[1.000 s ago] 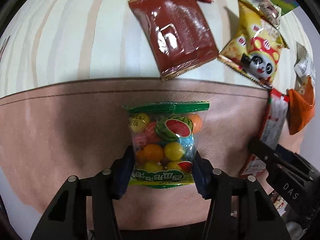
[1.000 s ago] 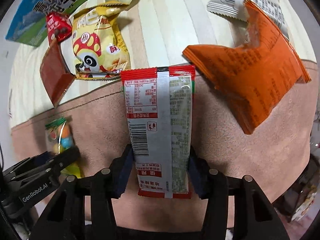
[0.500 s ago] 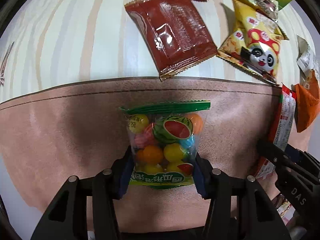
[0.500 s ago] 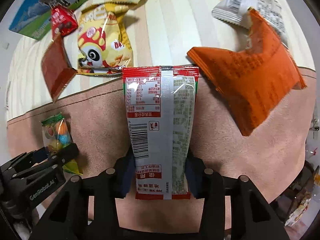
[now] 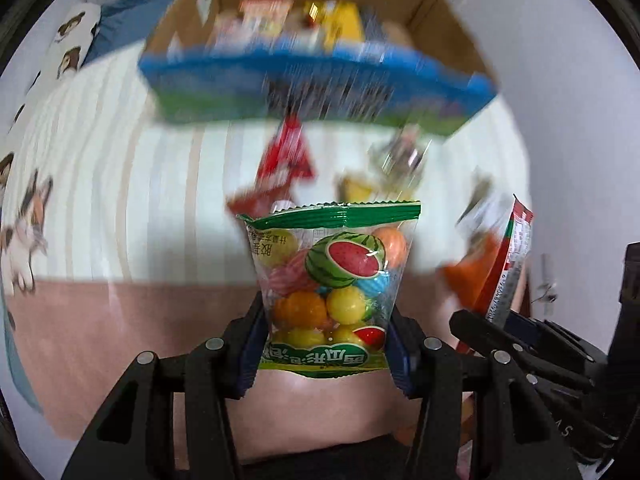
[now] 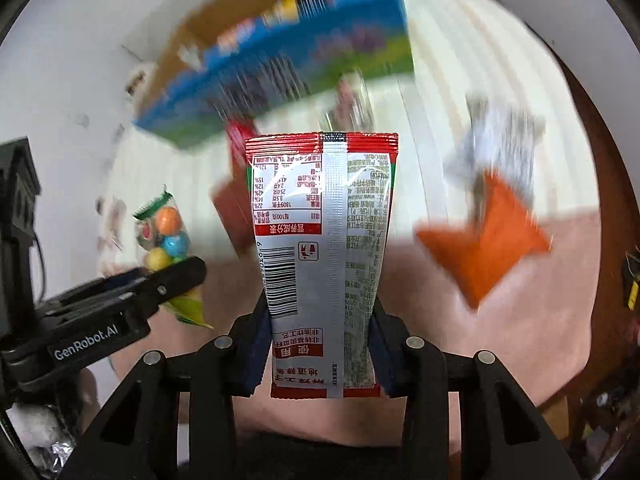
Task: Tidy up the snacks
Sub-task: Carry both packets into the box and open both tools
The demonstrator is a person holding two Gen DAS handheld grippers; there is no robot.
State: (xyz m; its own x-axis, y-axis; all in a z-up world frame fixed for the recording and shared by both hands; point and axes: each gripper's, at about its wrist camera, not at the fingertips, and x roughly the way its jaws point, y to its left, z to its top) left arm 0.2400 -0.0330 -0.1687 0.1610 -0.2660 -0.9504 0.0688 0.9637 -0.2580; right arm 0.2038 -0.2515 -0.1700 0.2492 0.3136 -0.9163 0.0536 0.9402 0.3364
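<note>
My left gripper [image 5: 323, 344] is shut on a clear candy bag [image 5: 332, 280] with a green top and a watermelon picture, held up off the bed. My right gripper [image 6: 320, 344] is shut on a red and silver snack packet [image 6: 320, 240], back side showing, also lifted. Each held snack shows in the other view: the packet [image 5: 514, 264] at the right, the candy bag [image 6: 164, 236] at the left. A cardboard box [image 5: 320, 12] with a blue and green front holds several snacks at the far side; it also shows in the right wrist view [image 6: 280, 52].
Loose snacks lie blurred on the striped bed: a red packet [image 5: 288, 160], an orange bag [image 6: 488, 240], a silver packet [image 6: 504, 144] and a brown packet [image 6: 234, 208]. A pink blanket [image 5: 120, 320] covers the near part. White walls stand behind the box.
Both grippers have lifted their snacks and tilted up from looking down at the bed. The cardboard box has come into view ahead. The background is motion-blurred.
</note>
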